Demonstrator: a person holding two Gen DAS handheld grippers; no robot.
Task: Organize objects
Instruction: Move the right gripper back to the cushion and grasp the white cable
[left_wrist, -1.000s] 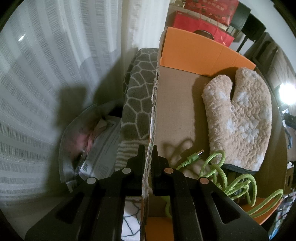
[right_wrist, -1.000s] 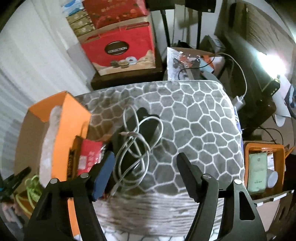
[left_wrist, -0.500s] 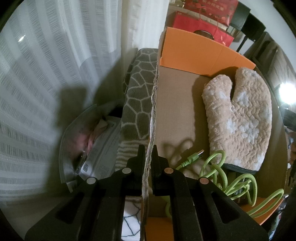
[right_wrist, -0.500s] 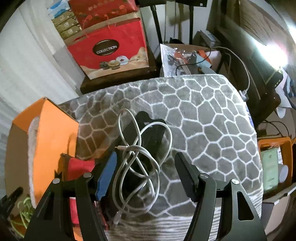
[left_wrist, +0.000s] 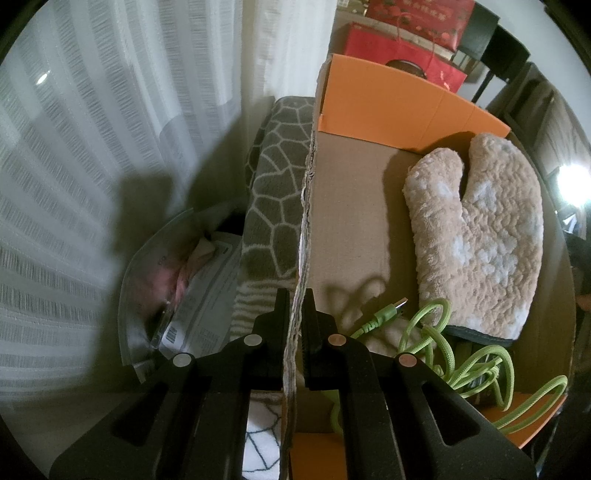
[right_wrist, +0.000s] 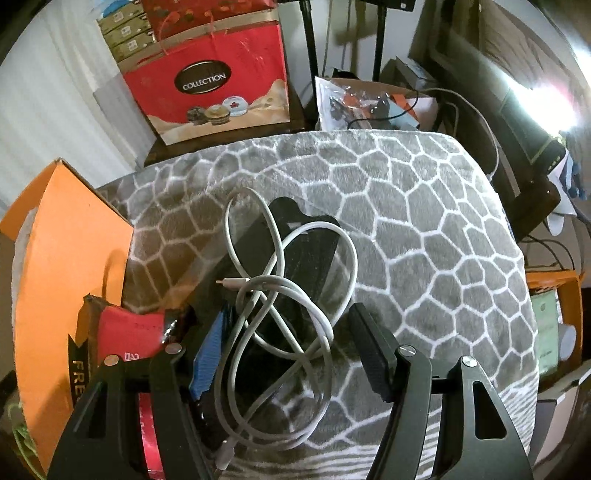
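Corrugated cardboard, raw-edged and slightly ragged, runs up the middle of the left wrist view: it is one wall of the orange box (left_wrist: 406, 99), and the left gripper (left_wrist: 294, 306) pinches it, one black finger on each face. Inside the box, on its plain brown floor, lies a fluffy beige oven mitt (left_wrist: 476, 236) with pale worn patches and a dark cuff edge, thumb up. Beside its cuff sprawls a braided lime-green cable (left_wrist: 443, 354) in loose loops, its metal plug bare. Outside the wall a crinkled clear plastic bag (left_wrist: 177, 295) with a barcode label rests against ribbed white curtain (left_wrist: 110, 147).

In the right wrist view the right gripper (right_wrist: 284, 350) stands spread, its fingers straddling a smooth white cable (right_wrist: 280, 291) coiled in a slack figure-eight. That cable lies on a flat black object in a clear sleeve (right_wrist: 295, 243), on a plush grey blanket (right_wrist: 424, 229) patterned with white honeycomb lines. A glossy red packet (right_wrist: 129, 328) sits just left of the gripper, against the box's orange side. Behind the blanket stands a red gift bag (right_wrist: 207, 77).
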